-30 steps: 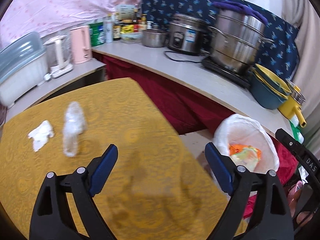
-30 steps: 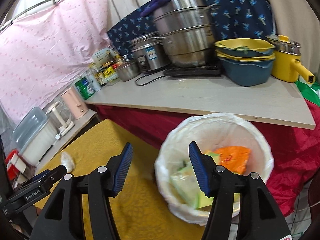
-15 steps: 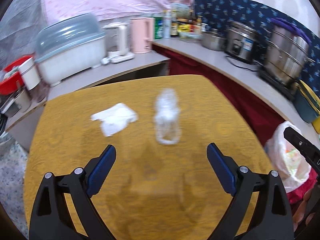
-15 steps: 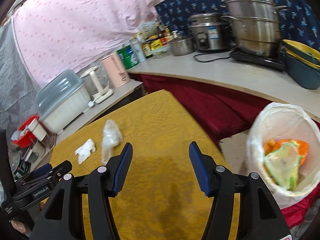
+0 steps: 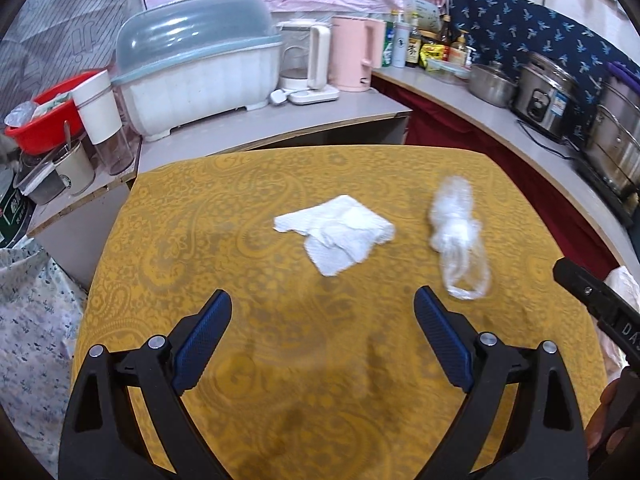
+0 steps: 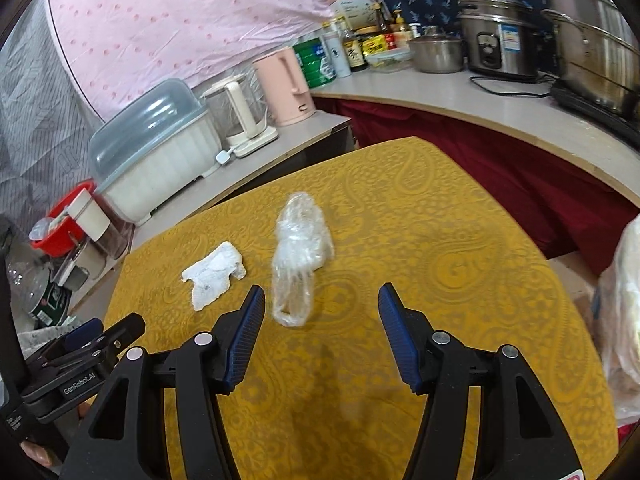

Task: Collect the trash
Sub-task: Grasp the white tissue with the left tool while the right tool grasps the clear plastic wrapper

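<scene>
While the left wrist view looks down on the yellow table (image 5: 248, 400), the left gripper (image 5: 322, 334) hangs spread and empty above the cloth, with the tissue (image 5: 334, 232) ahead between its fingers and the plastic wrap (image 5: 458, 236) just beyond the right one, both lying loose and apart from each other. From the right wrist view, the right gripper (image 6: 322, 334) is likewise spread and empty, the wrap (image 6: 298, 264) lies just ahead of its left finger with the tissue (image 6: 214, 272) beside it, and the lined bin (image 6: 624, 320) shows at the right edge, so two pieces seem left to collect.
</scene>
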A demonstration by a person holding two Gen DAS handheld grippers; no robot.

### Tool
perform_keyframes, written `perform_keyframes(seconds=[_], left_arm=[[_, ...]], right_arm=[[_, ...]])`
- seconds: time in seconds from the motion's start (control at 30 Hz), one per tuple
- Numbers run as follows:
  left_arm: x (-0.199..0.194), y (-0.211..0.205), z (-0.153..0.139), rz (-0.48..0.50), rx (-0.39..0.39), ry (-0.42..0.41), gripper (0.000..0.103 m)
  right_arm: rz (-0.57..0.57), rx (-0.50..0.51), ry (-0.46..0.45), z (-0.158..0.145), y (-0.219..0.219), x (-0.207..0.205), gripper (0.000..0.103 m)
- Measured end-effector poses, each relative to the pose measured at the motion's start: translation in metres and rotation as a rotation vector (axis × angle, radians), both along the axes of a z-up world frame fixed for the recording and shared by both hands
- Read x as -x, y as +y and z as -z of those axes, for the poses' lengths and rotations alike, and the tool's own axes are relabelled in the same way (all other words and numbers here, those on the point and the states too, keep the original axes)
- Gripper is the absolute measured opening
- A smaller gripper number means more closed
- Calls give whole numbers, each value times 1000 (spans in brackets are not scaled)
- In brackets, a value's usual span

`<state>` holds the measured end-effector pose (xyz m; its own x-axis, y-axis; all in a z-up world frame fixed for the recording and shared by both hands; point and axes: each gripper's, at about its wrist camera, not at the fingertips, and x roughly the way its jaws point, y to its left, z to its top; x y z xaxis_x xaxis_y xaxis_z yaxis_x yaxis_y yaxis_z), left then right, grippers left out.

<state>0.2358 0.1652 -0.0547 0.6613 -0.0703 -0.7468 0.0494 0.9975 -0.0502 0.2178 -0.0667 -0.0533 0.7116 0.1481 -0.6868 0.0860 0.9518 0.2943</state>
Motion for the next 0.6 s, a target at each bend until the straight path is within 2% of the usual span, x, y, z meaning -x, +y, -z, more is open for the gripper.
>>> perform_keyframes(seconds=[0.27,0.6], left_arm=[[-56,12,32,-1,0,40,92],[-117,-9,76,52,12,116,92]], right_arm=[[-18,-12,58,36,27,-62,58],[-6,1,102,68,28,-119,59]])
